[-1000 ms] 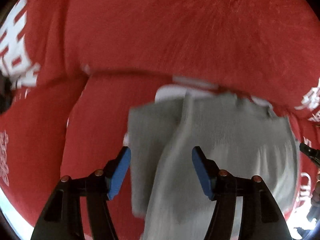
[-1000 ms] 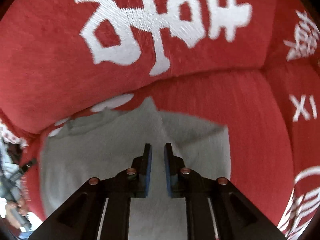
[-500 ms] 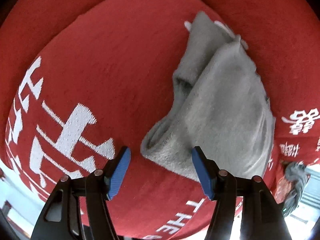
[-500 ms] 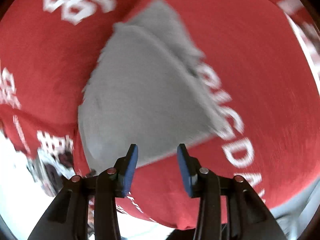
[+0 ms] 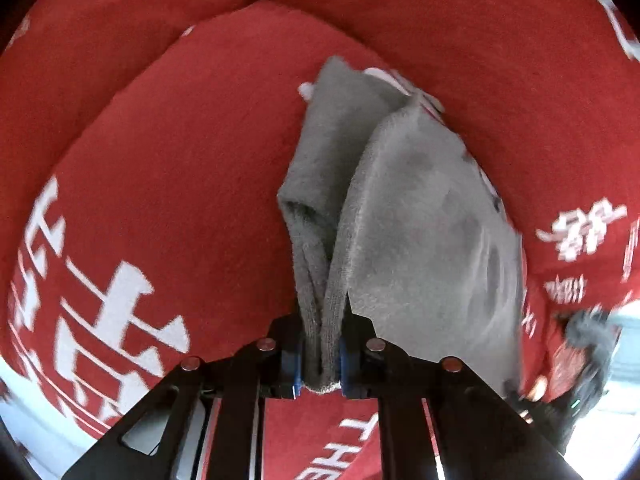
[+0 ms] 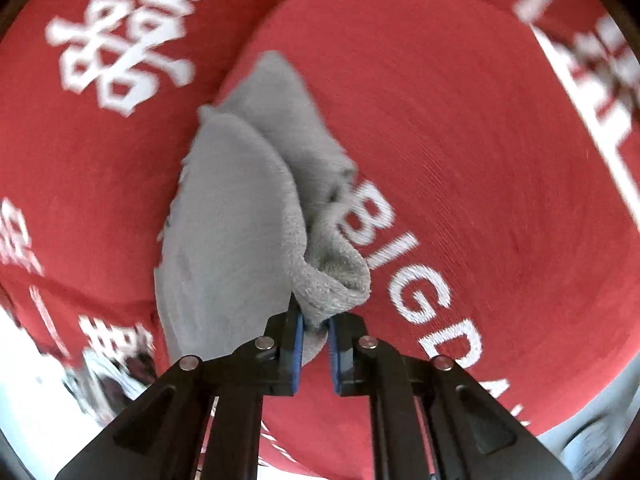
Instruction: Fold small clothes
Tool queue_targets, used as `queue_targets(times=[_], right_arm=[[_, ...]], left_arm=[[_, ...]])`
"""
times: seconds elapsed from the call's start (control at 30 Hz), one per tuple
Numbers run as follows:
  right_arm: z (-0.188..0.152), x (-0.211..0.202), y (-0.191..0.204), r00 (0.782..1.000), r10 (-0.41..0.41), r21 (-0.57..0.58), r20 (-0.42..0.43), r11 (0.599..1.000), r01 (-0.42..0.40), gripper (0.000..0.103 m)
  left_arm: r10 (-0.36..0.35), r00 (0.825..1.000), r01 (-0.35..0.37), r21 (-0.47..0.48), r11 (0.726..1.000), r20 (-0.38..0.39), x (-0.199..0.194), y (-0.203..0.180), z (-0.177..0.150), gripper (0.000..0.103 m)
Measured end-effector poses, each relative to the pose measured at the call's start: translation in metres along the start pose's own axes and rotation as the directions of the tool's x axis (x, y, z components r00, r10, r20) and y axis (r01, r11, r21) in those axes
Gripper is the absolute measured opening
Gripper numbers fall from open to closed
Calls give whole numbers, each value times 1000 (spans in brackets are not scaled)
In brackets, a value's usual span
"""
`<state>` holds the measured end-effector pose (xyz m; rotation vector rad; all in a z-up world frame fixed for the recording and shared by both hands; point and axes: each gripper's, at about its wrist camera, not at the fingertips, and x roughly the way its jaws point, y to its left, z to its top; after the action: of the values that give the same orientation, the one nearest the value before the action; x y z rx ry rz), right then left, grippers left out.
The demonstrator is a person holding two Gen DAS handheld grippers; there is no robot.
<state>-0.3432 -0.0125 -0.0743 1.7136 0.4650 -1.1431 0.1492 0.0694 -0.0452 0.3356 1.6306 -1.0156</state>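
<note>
A small grey knitted garment [image 5: 420, 220] lies folded on a red cushion [image 5: 180, 160] with white lettering. My left gripper [image 5: 321, 360] is shut on the near corner of the garment, with bunched layers of fabric between its blue pads. In the right wrist view the same grey garment [image 6: 232, 220] stretches away from me. My right gripper [image 6: 314, 344] is shut on its other near corner, where the cuff edge curls over. The fabric between the two grippers hangs taut above the cushion.
The red cushion [image 6: 480, 140] curves up into a backrest [image 5: 480, 20] behind the garment. Dark objects [image 5: 580, 360] sit at the cushion's right edge in the left wrist view. A bright floor area [image 6: 24, 380] shows at the lower left of the right wrist view.
Both grippers were open half a second ago just short of the garment's near edge. Now both have closed on its near corners and lifted them.
</note>
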Motion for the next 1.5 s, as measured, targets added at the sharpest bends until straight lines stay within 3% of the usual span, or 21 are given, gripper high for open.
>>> queue_targets(times=[0.23,0.3,0.33,0.37,0.53,0.8,0.9,1.0,1.17,1.2,1.23,1.27,1.5], right_arm=[[5,27,-18,994,-108,-49,-27,993,107,11],[5,23,-20,994,-110,-45,-20,993,109,11],[5,22,-18,993,-119,-56,-19,991,118,11],[4,20,-18,991,-131,-66,-21,989,130,12],[-9,14,-3,977,-211,-92,-32,974,207,19],[-52,26,37,974,-201,-197,-100,964,179,19],[-67,40,56,970,-203,-250,-134,954,165,19],[-78,49,72,967,-207,-293,-149,943,156,19],[-90,71,122,974,-164,-406,-159,910,87,19],[-90,80,138,976,-144,-433,-163,899,60,19],[-90,86,149,977,-132,-448,-165,893,45,19],[-89,93,161,978,-123,-464,-166,885,32,19],[-77,157,257,983,-127,-622,-136,783,16,17]], left_arm=[[88,996,-87,25,996,-28,10,20,-6,16],[151,989,-150,56,987,-13,5,23,-7,29],[187,982,-186,72,980,-4,3,24,-7,45],[216,976,-216,85,973,7,0,27,-7,53],[282,959,-284,107,953,30,-14,36,-3,56],[303,952,-306,208,929,48,-21,20,0,57],[301,953,-302,248,920,45,-22,12,-2,67],[297,954,-296,284,912,38,-25,7,-6,67],[291,956,-286,291,913,26,-26,11,-9,67],[288,957,-284,287,915,30,-26,12,-8,79],[285,958,-283,281,917,36,-28,14,-8,99],[280,959,-283,271,920,49,-30,15,-7,102],[268,962,-273,242,931,52,-33,30,4,102]])
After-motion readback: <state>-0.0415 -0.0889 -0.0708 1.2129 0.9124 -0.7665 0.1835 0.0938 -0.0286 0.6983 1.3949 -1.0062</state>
